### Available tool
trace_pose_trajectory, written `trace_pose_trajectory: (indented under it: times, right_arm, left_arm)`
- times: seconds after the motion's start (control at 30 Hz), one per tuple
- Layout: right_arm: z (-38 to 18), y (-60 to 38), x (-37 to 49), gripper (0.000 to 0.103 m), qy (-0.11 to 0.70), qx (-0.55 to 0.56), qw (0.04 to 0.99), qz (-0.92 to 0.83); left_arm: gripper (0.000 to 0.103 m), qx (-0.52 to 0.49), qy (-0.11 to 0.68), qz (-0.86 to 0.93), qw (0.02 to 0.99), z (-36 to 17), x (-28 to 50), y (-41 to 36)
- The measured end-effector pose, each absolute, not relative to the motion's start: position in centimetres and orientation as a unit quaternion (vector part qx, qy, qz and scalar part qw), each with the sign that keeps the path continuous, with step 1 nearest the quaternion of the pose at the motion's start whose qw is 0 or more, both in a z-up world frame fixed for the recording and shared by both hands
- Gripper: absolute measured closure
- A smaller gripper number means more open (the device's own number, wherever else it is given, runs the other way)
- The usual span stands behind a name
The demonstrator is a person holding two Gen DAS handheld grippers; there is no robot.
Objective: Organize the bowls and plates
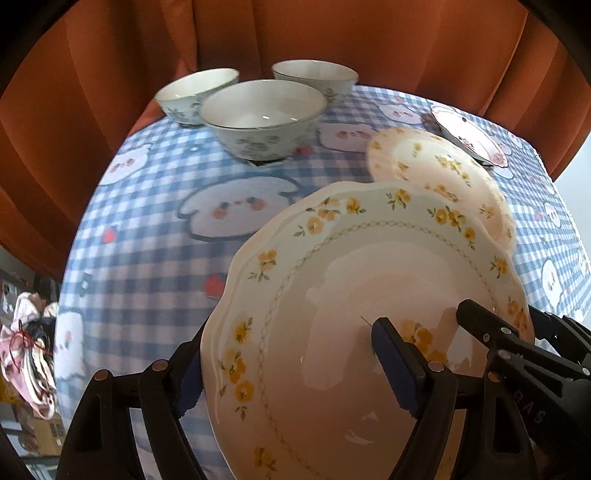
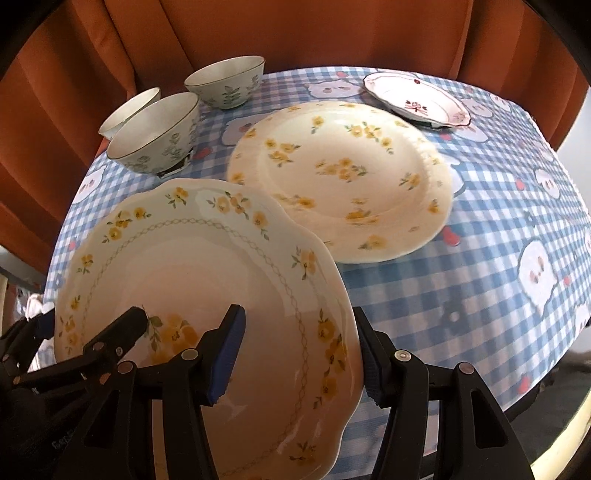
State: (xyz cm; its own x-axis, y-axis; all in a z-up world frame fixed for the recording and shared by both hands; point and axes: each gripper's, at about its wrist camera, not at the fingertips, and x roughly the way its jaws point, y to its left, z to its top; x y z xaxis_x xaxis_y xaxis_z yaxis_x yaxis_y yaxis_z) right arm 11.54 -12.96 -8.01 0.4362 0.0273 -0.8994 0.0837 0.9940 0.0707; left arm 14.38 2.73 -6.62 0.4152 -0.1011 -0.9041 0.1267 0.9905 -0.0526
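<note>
both grippers, left [image 1: 291, 363] and right [image 2: 301, 354], pinch the scalloped plate [image 2: 192, 266] at opposite rims, lifted beside the flat plate [image 2: 343, 177].

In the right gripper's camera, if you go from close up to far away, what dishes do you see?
Scalloped yellow-flower plate held by both grippers, then the big yellow-flower plate on the table, then the small pink-flower plate at the far edge.

An orange curtain [image 2: 295, 33] hung in folds behind the table [image 2: 498, 206], which wore a blue checked cloth printed with white cartoon faces. Pale daylight showed at the right edge.
</note>
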Motion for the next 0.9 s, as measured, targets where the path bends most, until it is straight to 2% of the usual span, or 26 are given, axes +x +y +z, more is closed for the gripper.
trace_pose_trajectory:
  times: [0.9]
  right_arm:
    - [-7.6,-32.0,13.2,0.042,0.526,0.037,0.849,-0.003]
  left_arm:
    - [0.021,0.003,0.529,-0.049,0.847,-7.1,14.3,-16.0]
